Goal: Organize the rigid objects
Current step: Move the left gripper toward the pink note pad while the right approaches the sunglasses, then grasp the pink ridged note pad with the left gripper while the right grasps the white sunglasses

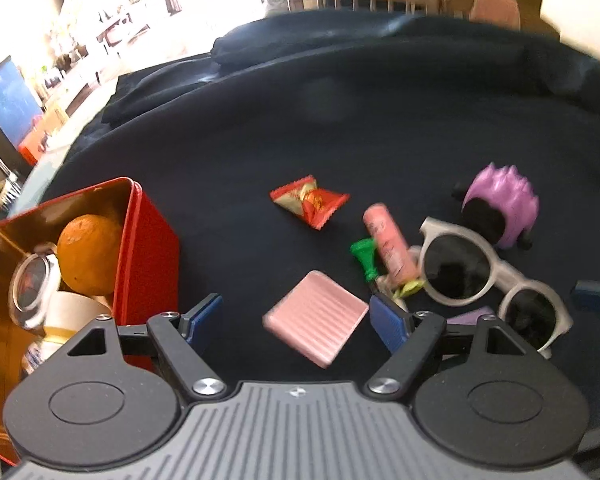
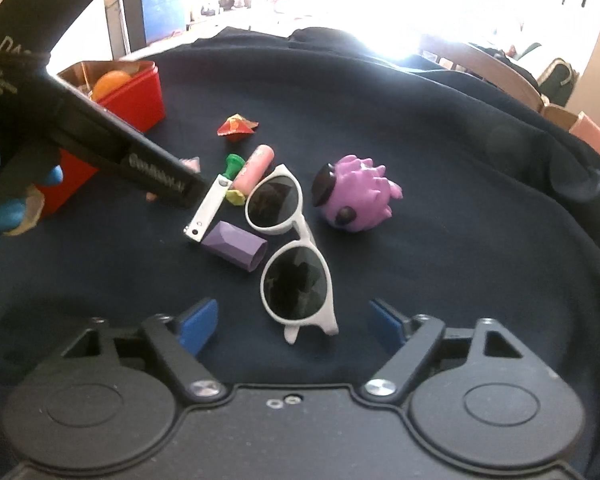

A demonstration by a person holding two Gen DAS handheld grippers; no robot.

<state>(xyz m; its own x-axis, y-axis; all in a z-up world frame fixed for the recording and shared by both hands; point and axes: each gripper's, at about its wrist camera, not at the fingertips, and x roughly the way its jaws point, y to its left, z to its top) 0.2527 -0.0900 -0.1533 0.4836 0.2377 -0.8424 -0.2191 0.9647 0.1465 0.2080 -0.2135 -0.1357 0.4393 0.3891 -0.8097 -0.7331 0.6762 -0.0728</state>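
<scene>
Sunglasses (image 2: 290, 248) lying flat on tabletop (image 2: 440, 160), nearer lens framed by right tongs (image 2: 294, 326), unclenched, touching nothing. Left tongs (image 1: 298, 318) likewise released over pink case (image 1: 316, 322). Step: approach. Next: lower, clamp, carry toward red tin (image 2: 140, 96) at ten o'clock.

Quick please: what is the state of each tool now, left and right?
Left tool: open, holding nothing, above the pink case.
Right tool: open, holding nothing, around the white sunglasses.

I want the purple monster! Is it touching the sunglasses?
Apart. Right wrist view shows dark cloth between the purple monster and the sunglasses.
</scene>
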